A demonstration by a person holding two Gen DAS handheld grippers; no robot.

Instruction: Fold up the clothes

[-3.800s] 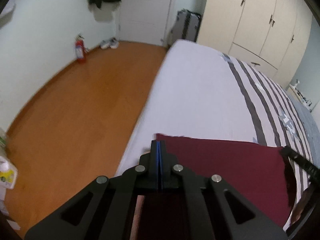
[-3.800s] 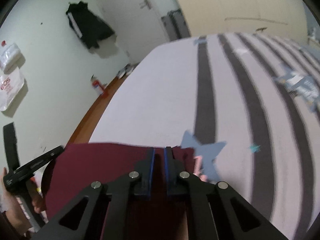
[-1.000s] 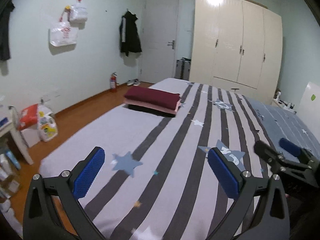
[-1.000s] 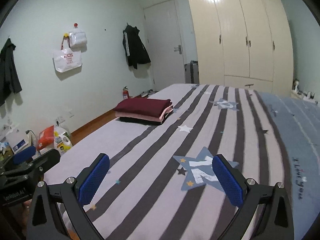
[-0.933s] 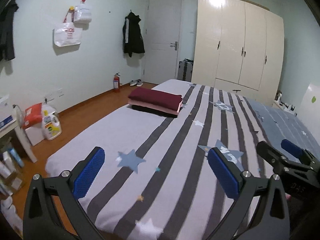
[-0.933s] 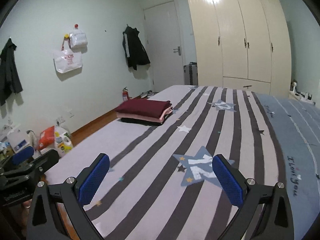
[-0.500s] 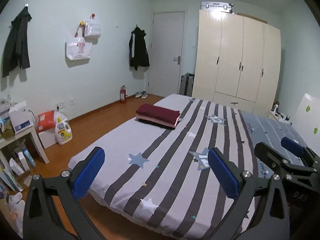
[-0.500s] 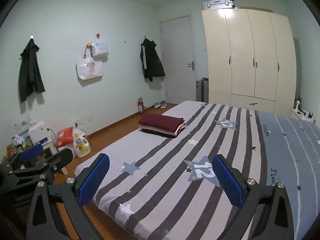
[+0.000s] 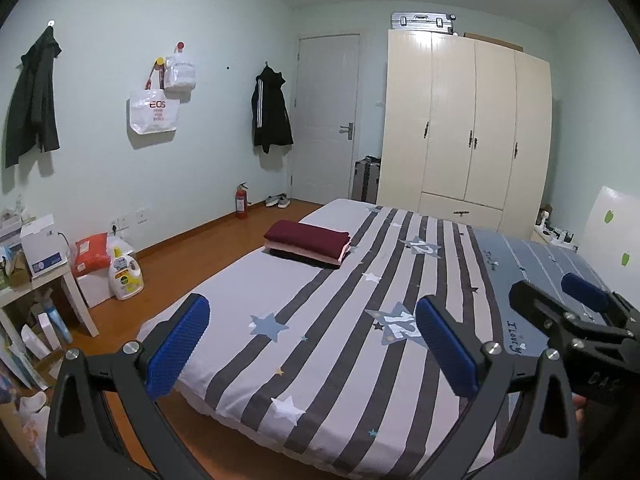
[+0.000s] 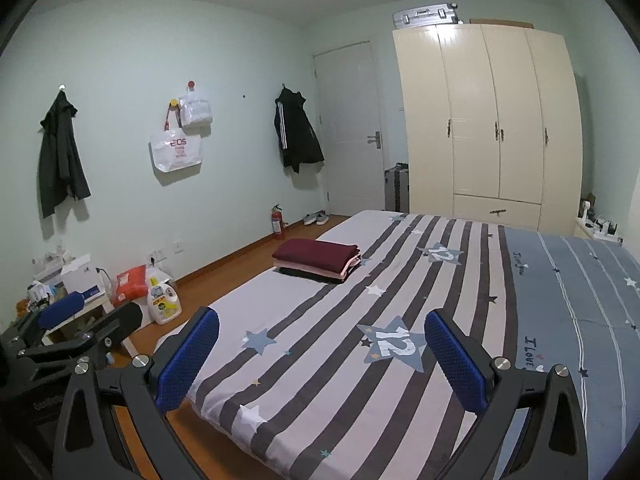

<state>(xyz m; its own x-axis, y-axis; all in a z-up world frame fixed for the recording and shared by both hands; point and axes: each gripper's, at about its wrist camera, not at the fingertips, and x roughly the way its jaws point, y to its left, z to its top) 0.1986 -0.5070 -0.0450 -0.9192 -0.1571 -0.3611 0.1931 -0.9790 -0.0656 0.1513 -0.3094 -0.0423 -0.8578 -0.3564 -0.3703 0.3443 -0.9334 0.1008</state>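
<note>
neatly folded clothes (image 9: pixel 307 243) stacked on bed (image 9: pixel 360 360).

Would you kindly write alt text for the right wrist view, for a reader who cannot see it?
The open right gripper looks across a striped bed at a folded stack of clothes, dark red on top, near its far left edge. The left gripper, also open, shows at lower left, and a cream wardrobe stands behind.
</note>
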